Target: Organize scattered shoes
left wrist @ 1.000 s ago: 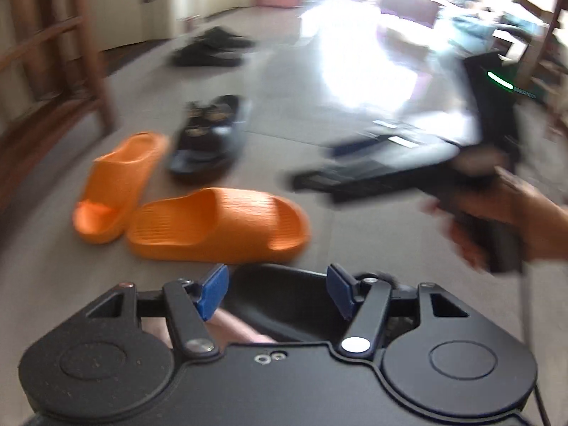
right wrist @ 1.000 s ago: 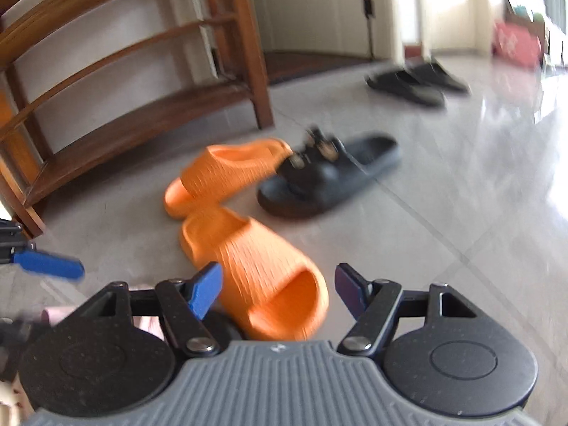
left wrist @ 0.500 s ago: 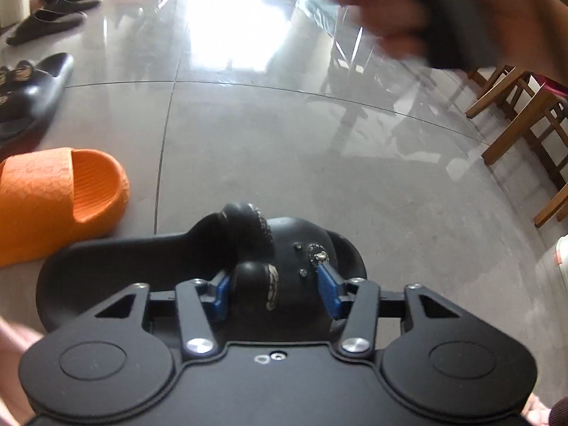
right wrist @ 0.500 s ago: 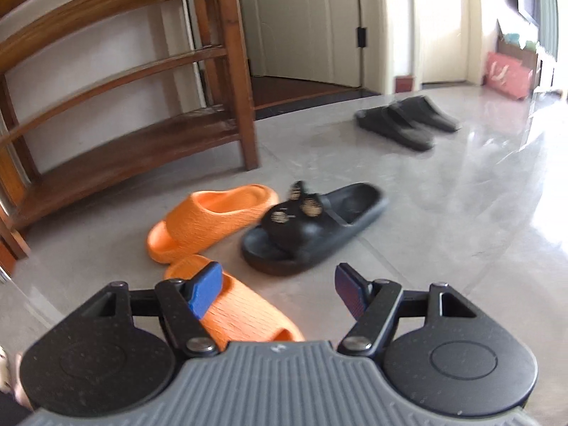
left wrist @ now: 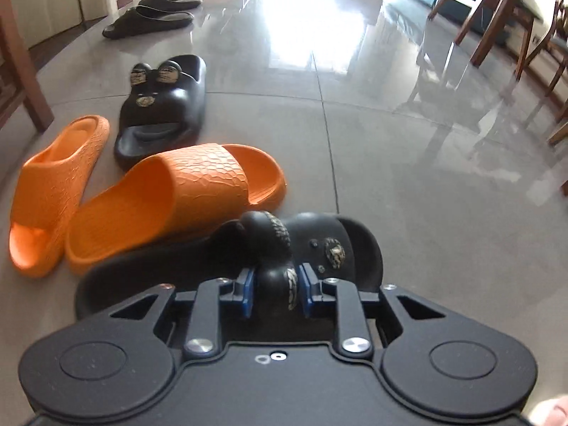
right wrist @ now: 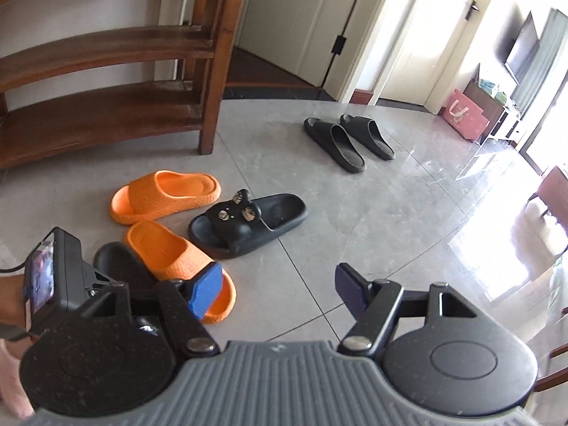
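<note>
The left gripper (left wrist: 276, 293) has its blue jaws clenched on one of the raised ear-like knobs atop a black bear-face slipper (left wrist: 319, 248), which lies on the grey tiled floor (left wrist: 408, 177) right at the camera's six o'clock; the knob fills the gap between the pads. In the last second those jaws have been closing onto it. At ten o'clock of that slipper lies an orange slide (left wrist: 170, 198), touching or all but touching it, its open toe turned toward the camera. A second orange slide (left wrist: 53, 191) rests just beside the first at nine o'clock — whether they touch, I cannot tell. Beyond them, at eleven o'clock, sits the matching black bear-face slipper (left wrist: 163, 106), and well apart near the far wall a pair of plain dark slides (left wrist: 152, 17).

The right gripper (right wrist: 277, 287) hangs above the floor with its jaws released — nothing lies between the blue pads. In its view the shoes cluster at nine to eleven o'clock, in front of a wooden shoe rack (right wrist: 106, 81) with bare shelves. The dark pair (right wrist: 348, 138) lies at twelve o'clock. A pink bag (right wrist: 461, 113) stands by the far wall at two o'clock.
</note>
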Tool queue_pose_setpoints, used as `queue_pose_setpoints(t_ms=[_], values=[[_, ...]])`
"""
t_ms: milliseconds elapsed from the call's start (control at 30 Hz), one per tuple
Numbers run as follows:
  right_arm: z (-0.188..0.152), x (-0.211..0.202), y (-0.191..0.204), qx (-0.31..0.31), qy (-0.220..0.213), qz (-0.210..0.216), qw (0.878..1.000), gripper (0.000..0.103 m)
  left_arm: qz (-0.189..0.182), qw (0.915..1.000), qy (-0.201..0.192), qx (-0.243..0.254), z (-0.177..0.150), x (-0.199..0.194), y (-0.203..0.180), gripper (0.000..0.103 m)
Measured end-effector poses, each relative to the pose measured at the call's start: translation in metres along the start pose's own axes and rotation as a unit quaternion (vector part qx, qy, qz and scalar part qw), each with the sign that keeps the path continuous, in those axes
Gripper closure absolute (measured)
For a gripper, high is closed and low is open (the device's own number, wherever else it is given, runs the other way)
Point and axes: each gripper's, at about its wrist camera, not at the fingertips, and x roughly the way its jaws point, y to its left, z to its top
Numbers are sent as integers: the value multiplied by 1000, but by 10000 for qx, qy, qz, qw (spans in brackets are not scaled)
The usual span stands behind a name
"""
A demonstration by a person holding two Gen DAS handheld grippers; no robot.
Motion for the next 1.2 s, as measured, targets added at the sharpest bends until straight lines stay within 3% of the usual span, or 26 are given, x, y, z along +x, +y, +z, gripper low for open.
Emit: queue_pose_setpoints(t_ms=[67, 167, 300, 367, 533, 633, 667, 833, 967, 1033, 1200], values=[[6, -3, 6, -320, 1, 61, 9995, 27, -196, 9998, -52, 41, -1, -9, 8, 59], [5, 6, 15, -1044, -134, 98, 9944, 27, 191, 9997, -141, 87, 17, -5, 25, 59], [-7, 46, 8, -782, -316, 576, 9948, 27, 268, 9970, -379, -623, 33, -4, 55, 55], [-12, 71, 3, -679, -299, 748, 9944, 27, 542, 9933, -548, -860, 48, 6, 64, 43], [-17, 117, -23, -414, -400, 1055, 9927, 27, 789, 9887, -272, -1249, 73, 61, 77, 43], [-22, 141, -38, -134, -550, 1134, 9919, 27, 527, 9869, -186, -1511, 79, 81, 81, 49], [-24, 150, -44, 20, -595, 1156, 9915, 27, 450, 9867, -185, -1553, 78, 82, 80, 61], [-32, 184, -67, 575, -690, 1370, 9865, 27, -51, 9831, -396, -1788, 100, 87, 73, 80], [-30, 192, -94, 722, -971, 1290, 9842, 27, -79, 9861, -722, -1491, 128, 79, 49, 82], [-29, 189, -116, 902, -1190, 1174, 9818, 27, -268, 9868, -971, -1269, 154, 76, 30, 83], [-34, 171, -182, 1452, -1734, 761, 9711, 27, -658, 9887, -1198, -612, 226, 112, -22, 83]])
